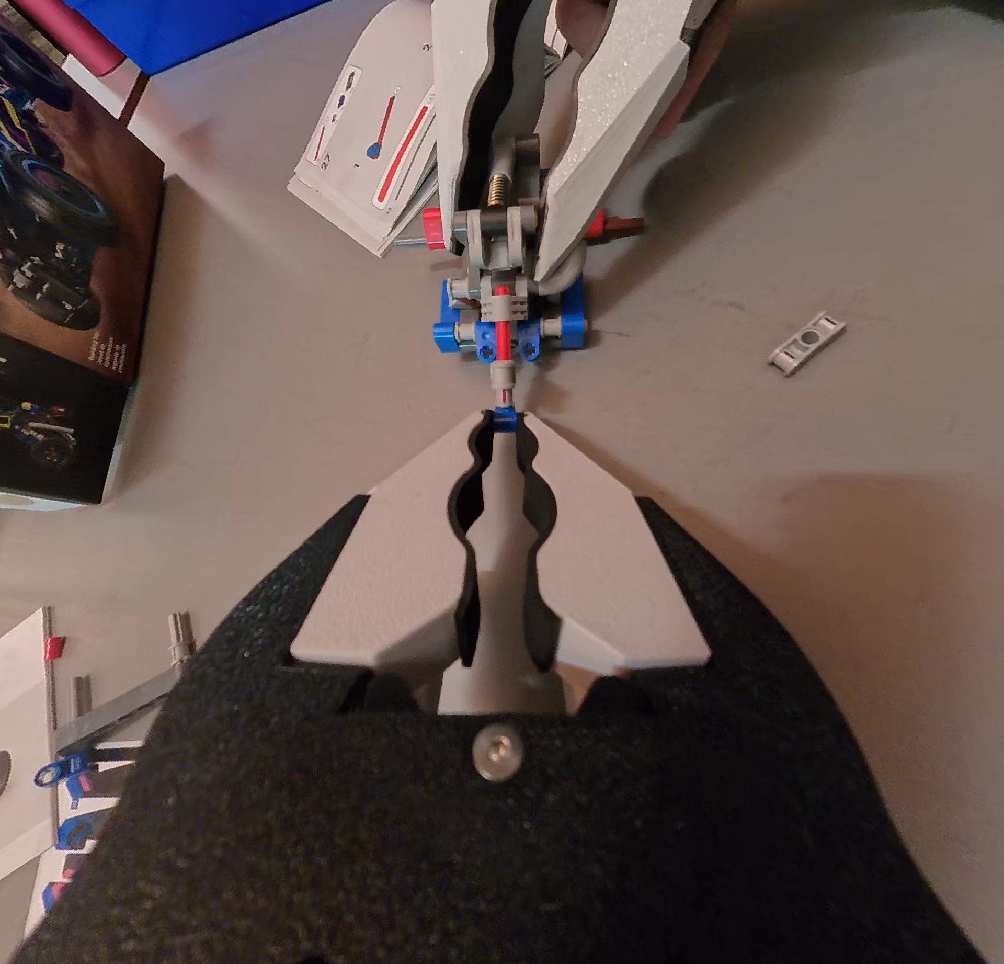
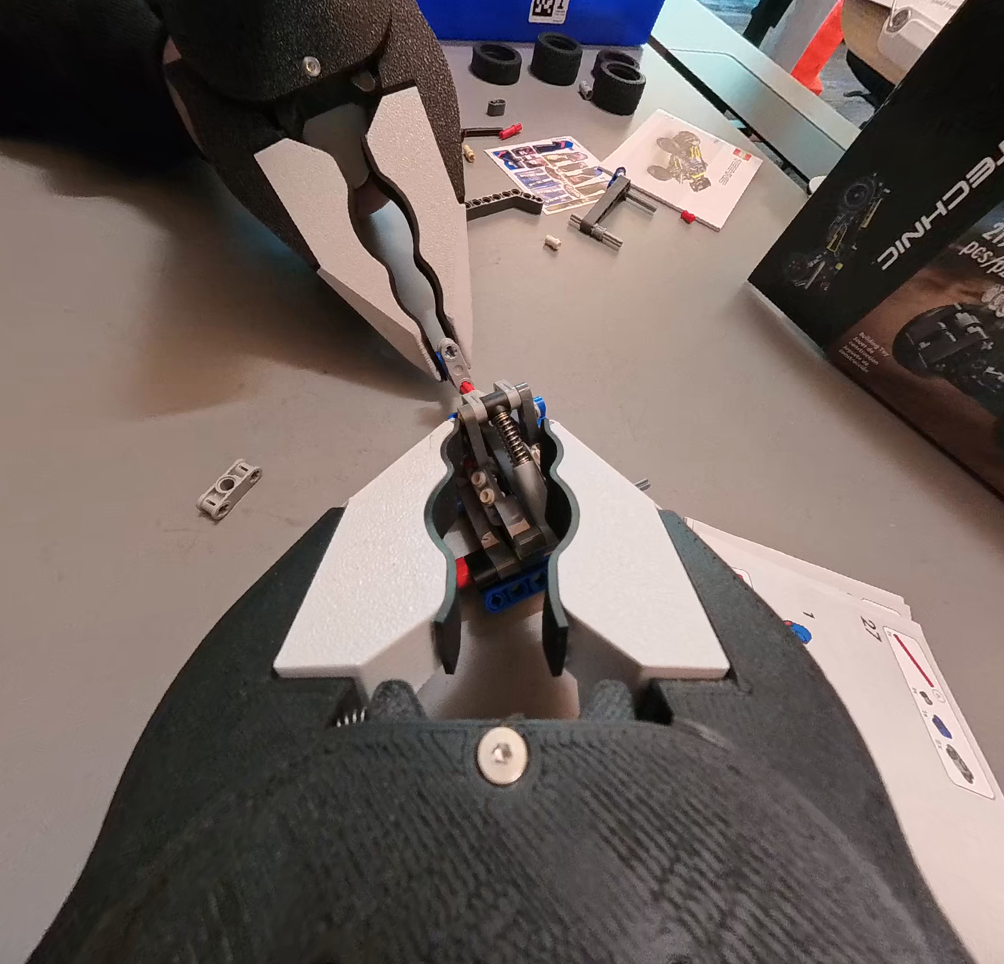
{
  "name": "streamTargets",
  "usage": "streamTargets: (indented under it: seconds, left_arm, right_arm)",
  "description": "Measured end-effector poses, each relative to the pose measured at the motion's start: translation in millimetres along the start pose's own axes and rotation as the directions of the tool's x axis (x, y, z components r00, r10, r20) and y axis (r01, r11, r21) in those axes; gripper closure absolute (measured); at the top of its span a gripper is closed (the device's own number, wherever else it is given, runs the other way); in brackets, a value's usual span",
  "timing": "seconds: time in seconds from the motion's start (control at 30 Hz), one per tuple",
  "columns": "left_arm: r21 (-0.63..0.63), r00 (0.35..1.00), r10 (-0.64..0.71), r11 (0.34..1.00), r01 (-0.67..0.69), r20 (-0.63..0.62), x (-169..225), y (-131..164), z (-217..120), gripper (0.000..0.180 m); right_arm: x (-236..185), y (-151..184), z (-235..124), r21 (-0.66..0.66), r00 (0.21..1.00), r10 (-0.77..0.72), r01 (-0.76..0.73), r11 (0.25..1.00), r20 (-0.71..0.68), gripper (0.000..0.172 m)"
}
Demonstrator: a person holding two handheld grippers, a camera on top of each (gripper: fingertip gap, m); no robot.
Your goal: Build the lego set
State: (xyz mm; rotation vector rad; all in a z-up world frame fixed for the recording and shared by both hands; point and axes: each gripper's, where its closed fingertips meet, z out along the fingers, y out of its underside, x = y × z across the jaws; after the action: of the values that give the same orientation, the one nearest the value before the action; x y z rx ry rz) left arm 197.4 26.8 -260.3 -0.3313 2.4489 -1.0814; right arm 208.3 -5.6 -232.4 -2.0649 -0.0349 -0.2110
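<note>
My left gripper (image 1: pixel 505 416) is shut on a small blue piece (image 1: pixel 505 423) at its very tips. In the right wrist view the left gripper (image 2: pixel 448 366) also shows a small grey two-hole link (image 2: pixel 453 355) beside the blue piece. My right gripper (image 2: pixel 499 426) is shut on a grey and blue brick assembly (image 2: pixel 500 498) with a coil spring (image 2: pixel 510 443), held just above the table. A red axle (image 1: pixel 502 334) with a grey bush (image 1: pixel 502 375) sticks out of the assembly (image 1: pixel 510 318) towards the blue piece, its end a short way from it. The right gripper (image 1: pixel 502 258) faces mine.
A loose grey link (image 1: pixel 807 343) lies on the grey table (image 1: pixel 760 449). An open instruction booklet (image 1: pixel 369 166) and a dark toy box (image 1: pixel 60 286) stand to the left. Black tyres (image 2: pixel 554 60), a sticker sheet (image 2: pixel 548 174) and a blue bin (image 2: pixel 543 8) lie farther off. The loose grey link (image 1: pixel 807 343) is about 9 cm from both grippers' fingertips. Look for it in the right wrist view (image 2: pixel 231 480) too.
</note>
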Motion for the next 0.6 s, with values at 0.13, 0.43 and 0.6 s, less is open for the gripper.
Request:
streamTargets:
  seconds: [0.13, 0.43, 0.6]
  left_arm:
    - [0.002, 1.0, 0.021, 1.0, -0.021, 0.006, 1, 0, 0, 0.176]
    - [0.0, 0.998, 0.042, 0.999, -0.042, 0.04, -3, 1, -1, 0.172]
    - [-0.001, 0.998, 0.049, 0.999, -0.049, 0.05, -4, 2, -2, 0.168]
  right_arm:
    - [-1, 0, -1, -0.008, 1.0, -0.021, 0.021, 1.0, 0.004, 0.147]
    - [-4, -4, -14, -0.115, 0.995, -0.096, 0.095, 0.989, -0.001, 0.128]
    - [-10, -18, -38, -0.173, 0.992, -0.088, 0.071, 0.982, -0.093, 0.122]
